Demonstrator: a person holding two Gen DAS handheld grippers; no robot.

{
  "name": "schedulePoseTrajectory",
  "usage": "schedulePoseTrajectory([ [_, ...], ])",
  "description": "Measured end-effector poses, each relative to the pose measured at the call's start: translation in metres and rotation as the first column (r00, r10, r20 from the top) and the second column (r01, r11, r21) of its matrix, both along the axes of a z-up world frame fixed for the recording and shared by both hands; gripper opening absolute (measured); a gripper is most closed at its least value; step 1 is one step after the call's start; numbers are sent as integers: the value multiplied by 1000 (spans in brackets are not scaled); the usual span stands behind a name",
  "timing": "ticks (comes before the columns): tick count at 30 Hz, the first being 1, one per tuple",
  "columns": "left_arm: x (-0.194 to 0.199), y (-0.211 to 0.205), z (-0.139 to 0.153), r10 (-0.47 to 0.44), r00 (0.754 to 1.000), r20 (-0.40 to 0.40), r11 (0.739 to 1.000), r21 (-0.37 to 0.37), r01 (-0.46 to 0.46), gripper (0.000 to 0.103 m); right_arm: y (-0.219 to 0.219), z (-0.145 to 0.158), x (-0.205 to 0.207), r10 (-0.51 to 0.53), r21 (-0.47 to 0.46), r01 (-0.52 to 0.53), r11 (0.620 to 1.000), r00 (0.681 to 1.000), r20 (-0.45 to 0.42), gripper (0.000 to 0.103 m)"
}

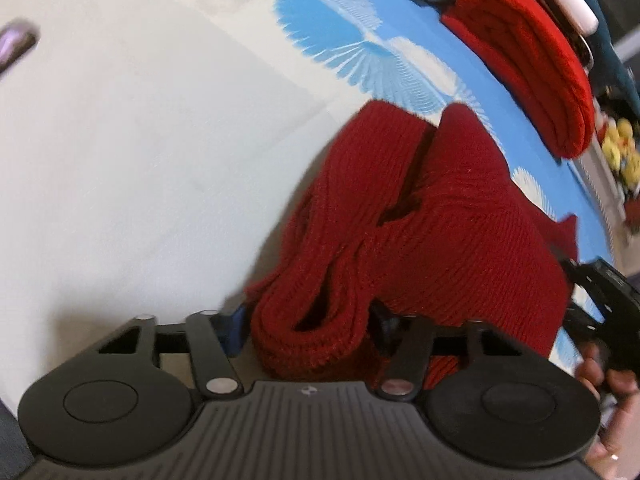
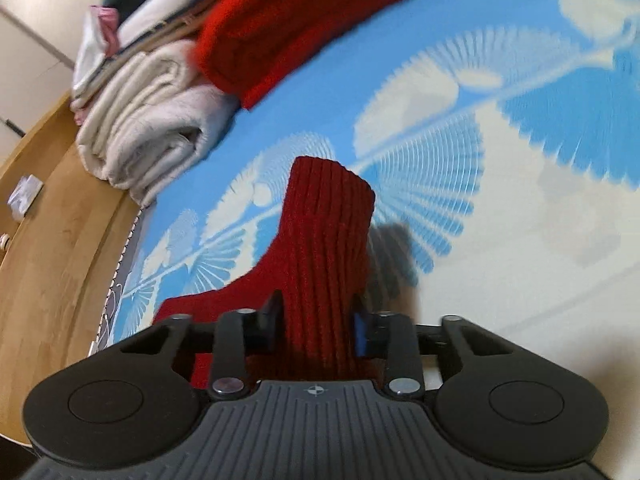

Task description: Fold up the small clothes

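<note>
No writing or brand mark can be read on anything here. The dark red knitted garment lies bunched on the blue and white patterned sheet of a bed. The left tongs are clamped on a folded roll of it; the right tongs are clamped on a ribbed cuff-like end. A bright red folded knit and white folded cloth sit at the sheet's edge.

right claw clamped on dark red knit | blue-white sheet beneath
</note>
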State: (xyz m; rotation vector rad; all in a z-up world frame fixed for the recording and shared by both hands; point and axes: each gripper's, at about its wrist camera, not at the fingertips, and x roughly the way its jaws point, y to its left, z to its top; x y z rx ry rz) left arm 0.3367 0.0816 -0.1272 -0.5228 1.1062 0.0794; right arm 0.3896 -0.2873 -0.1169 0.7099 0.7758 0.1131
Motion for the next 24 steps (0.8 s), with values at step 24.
schedulePoseTrajectory([
  [24,189,-196,22,-610,791,-31,734,354,580,65,-72,-9,-164,-370,-5,371,929,924,-98,15],
])
